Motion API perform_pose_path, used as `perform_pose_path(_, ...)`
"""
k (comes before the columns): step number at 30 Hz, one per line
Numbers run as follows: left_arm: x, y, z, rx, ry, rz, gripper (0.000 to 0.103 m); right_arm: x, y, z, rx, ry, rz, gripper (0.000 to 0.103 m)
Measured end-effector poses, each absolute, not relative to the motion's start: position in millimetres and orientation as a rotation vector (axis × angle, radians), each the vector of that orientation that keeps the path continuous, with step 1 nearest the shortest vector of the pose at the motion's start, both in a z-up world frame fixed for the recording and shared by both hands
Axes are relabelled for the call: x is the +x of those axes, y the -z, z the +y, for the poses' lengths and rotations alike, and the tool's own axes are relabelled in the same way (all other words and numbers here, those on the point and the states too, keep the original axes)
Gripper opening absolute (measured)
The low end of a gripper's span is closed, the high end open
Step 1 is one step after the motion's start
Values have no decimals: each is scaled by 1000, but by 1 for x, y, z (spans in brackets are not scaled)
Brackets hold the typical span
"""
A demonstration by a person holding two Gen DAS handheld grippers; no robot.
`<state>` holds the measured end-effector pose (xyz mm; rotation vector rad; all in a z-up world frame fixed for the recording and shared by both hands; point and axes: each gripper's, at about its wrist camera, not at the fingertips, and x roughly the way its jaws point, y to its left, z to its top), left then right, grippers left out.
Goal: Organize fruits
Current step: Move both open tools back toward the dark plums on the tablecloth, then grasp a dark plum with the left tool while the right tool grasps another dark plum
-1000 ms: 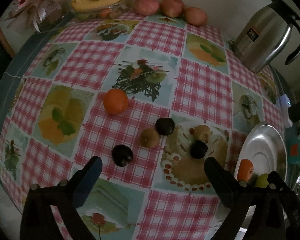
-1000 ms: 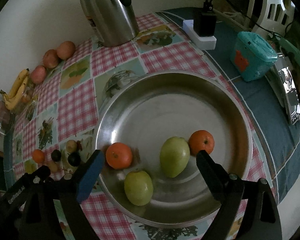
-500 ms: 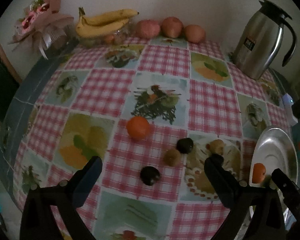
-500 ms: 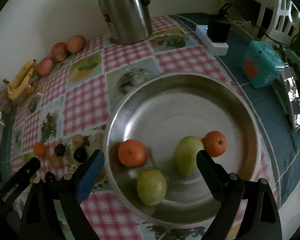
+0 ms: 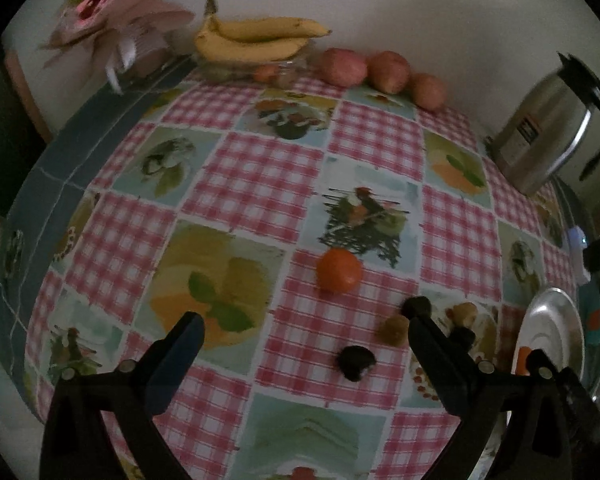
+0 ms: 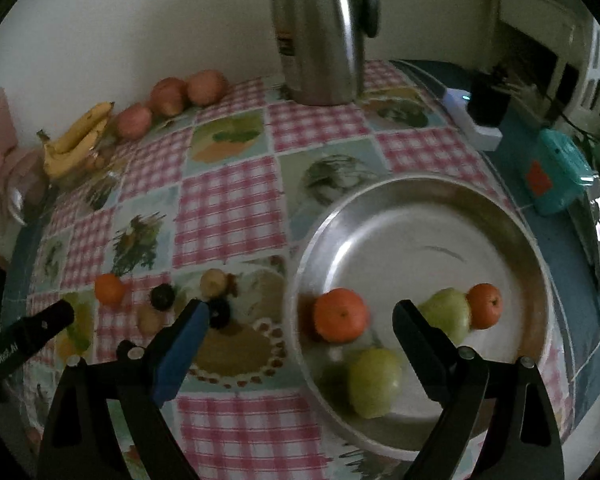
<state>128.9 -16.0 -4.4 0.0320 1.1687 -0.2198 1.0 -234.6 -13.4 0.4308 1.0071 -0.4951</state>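
A steel plate [image 6: 516, 240] at the table's right holds two oranges [image 6: 341, 314] and two green pears [image 6: 374, 382]. On the checked cloth left of it lie an orange [image 5: 339, 270], dark plums [image 5: 355, 361] and small brown fruits [image 5: 396, 329]. The same orange [image 6: 109, 289] shows in the right wrist view. My left gripper [image 5: 302, 326] is open and empty above the cloth, near the loose fruits. My right gripper [image 6: 300, 314] is open and empty over the plate's left rim. The left gripper's finger shows at that view's left edge.
Bananas [image 5: 256, 38] and three red apples [image 5: 384, 70] line the back wall. A steel thermos jug [image 6: 320, 32] stands at the back right. A pink bouquet [image 5: 112, 8], a power strip [image 6: 476, 124] and a teal box [image 6: 556, 168] sit at the table's edges.
Both grippers have pulled back and swung left, so the fruits and the plate shifted right in each view. Both stay open. No fruit has moved.
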Motion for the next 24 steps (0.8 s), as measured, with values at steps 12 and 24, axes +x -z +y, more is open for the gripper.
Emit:
perform_pose_path(12, 154, -2, 40, -114, 126, 1152, 103, 38, 15, -181, 385, 334, 1040, 93)
perform_pose_path(24, 159, -2, 43, -166, 125, 1150, 103, 57, 27, -177, 389, 281, 1064, 93)
